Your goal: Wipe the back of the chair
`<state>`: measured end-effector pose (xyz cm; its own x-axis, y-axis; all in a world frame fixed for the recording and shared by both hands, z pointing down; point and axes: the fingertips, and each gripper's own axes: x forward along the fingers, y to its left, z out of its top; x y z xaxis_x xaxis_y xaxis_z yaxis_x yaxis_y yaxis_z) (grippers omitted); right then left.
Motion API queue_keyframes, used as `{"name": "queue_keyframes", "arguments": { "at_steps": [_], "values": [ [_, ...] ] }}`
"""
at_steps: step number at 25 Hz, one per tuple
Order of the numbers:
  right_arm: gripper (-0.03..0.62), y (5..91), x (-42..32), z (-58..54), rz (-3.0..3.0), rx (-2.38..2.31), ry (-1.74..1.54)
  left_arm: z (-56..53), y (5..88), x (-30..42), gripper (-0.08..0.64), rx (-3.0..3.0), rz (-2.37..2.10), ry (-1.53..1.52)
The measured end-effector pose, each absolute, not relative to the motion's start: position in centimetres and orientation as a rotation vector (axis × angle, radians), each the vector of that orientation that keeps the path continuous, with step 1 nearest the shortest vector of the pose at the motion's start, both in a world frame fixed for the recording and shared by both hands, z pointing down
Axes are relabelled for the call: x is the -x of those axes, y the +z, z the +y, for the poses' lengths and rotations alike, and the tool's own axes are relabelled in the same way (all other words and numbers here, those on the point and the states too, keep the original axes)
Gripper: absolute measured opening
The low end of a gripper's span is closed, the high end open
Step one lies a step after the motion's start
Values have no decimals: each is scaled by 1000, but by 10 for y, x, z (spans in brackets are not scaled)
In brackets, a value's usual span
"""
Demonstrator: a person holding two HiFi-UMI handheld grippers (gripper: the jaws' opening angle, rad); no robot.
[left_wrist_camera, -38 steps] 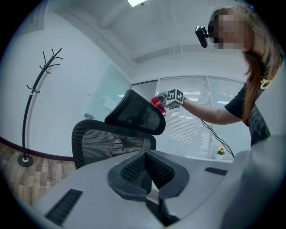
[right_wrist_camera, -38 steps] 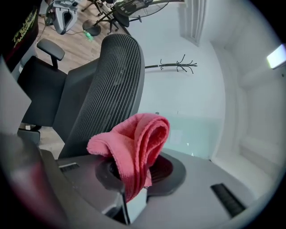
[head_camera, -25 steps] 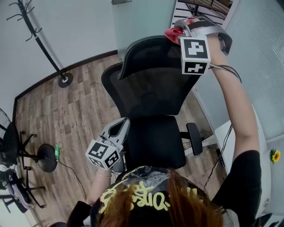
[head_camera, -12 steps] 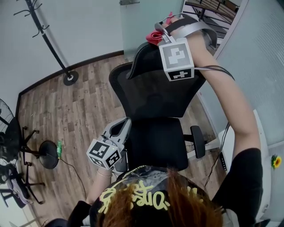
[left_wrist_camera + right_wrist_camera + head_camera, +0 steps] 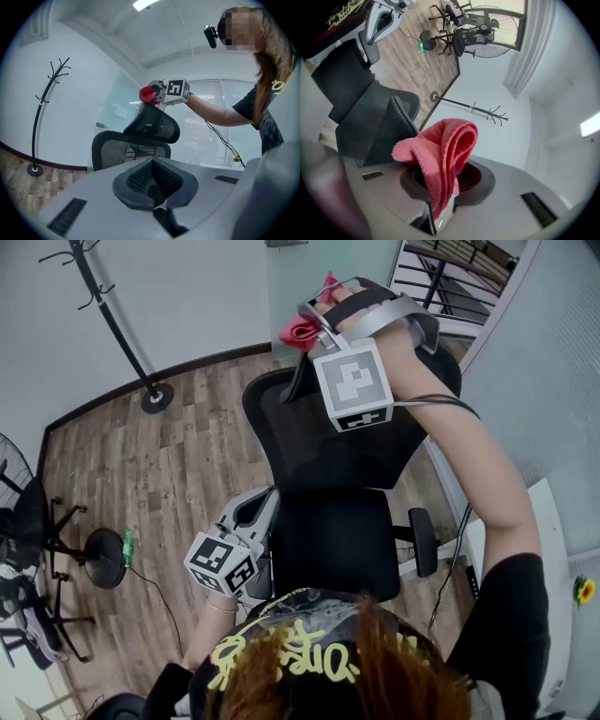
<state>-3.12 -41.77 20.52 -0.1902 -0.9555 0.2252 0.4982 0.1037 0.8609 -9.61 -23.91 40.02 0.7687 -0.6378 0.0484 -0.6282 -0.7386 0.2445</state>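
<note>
Now swept leftward along the top of the chair [image 5: 328, 456], cloth [image 5: 298, 331] pinched in the right gripper [image 5: 315, 319]; wiping apparently under way. Left gripper [image 5: 251, 512] closed, empty.

my right arm [image 5: 487, 493] is raised and stretched forward, bare from the black short sleeve [image 5: 506, 615] down to the wrist. the right gripper [image 5: 317, 320] sits high at its end, its marker cube [image 5: 352, 385] turned up toward my head. its jaws are clamped on a folded red cloth [image 5: 440, 145] that bulges out above the pads. my left arm [image 5: 202, 638] is held low and close to my body. the left gripper [image 5: 246, 517] points forward, jaws pressed together with nothing between them.
</note>
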Motion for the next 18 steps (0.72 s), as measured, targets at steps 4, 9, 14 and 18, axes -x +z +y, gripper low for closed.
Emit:
{"name": "queue_keyframes", "arguments": {
  "at_steps": [4,9,14,18],
  "values": [
    [71,205,40,-418,-1192,-626,-1403,-240,397,98,-8,-2718,-986,-51],
    [71,214,49,-408,-1551,-654,-1230,-240,401,96,-8,-2717,-988,-45],
    [71,220,58,-397,-1656,-680,-1198,-237,403,90,-8,-2719,-981,-38],
    [71,203,62,-395,-1769,-806,-1163,-240,399,97,-8,-2711,-989,-40]
  ]
}}
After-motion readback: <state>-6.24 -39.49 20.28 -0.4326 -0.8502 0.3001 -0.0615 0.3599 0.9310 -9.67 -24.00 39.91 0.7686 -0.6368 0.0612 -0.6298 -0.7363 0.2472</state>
